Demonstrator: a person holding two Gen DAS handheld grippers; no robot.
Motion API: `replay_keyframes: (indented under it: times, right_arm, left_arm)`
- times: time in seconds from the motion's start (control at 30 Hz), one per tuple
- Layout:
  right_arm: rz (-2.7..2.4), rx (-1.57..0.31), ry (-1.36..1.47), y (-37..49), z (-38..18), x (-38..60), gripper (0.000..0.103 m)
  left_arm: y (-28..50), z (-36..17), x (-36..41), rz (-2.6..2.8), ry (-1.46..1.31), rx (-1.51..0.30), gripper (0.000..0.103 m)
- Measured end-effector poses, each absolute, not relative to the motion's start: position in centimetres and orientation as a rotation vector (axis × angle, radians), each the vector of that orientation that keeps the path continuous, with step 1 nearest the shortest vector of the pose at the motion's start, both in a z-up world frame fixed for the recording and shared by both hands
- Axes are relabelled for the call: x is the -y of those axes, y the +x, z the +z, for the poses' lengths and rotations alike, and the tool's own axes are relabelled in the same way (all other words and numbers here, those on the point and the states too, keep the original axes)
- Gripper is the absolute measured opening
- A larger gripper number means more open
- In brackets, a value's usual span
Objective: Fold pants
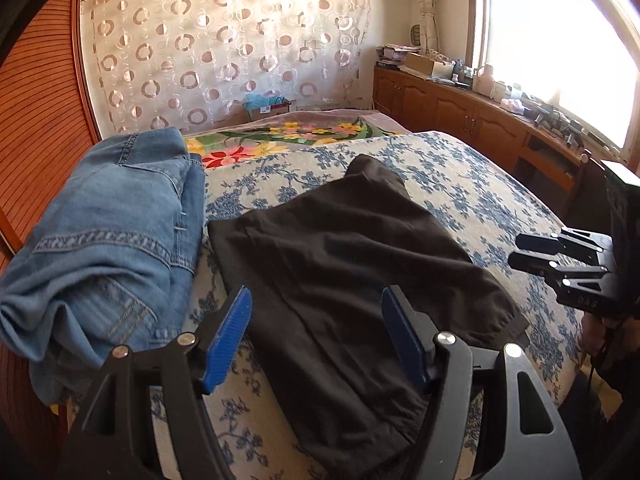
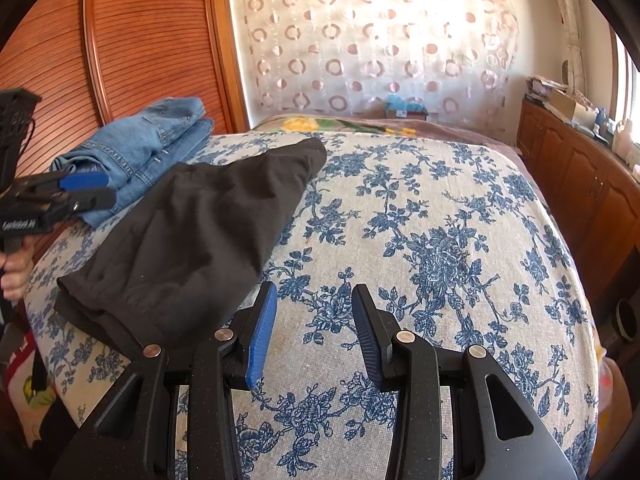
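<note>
Dark folded pants lie across the left part of the bed, also seen in the right wrist view. My left gripper hovers over their near end with its blue pads wide apart, open and with nothing pressed between them. My right gripper stands open over bare bedspread just right of the pants, holding nothing. Each gripper shows in the other's view: the right gripper at the right edge, the left gripper at the left, held by a hand.
Folded blue jeans sit at the bed's left edge beside the dark pants. The blue floral bedspread stretches to the right. A slatted wooden wardrobe stands left, and low wooden cabinets line the right wall.
</note>
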State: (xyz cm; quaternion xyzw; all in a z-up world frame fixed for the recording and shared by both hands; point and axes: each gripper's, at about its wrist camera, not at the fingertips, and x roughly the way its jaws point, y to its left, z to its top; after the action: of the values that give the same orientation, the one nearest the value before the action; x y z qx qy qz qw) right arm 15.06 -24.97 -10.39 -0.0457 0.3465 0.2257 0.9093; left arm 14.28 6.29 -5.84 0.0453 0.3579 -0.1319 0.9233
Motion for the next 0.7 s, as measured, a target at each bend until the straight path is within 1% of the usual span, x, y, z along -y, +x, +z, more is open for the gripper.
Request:
replay_keyframes:
  times: [0.3,0.7]
  right_arm:
    - [0.477,-0.725,-0.093,15.1,-10.4,24.9,0.039]
    - [0.481,-0.739,-0.09,15.2,-10.5,24.9,0.039]
  left_arm:
    - [11.7,-7.7,-5.6,-0.25,0.072,-0.764,0.067]
    - [8.7,-8.7,-5.6,-0.233,0.055,-0.762,0.067]
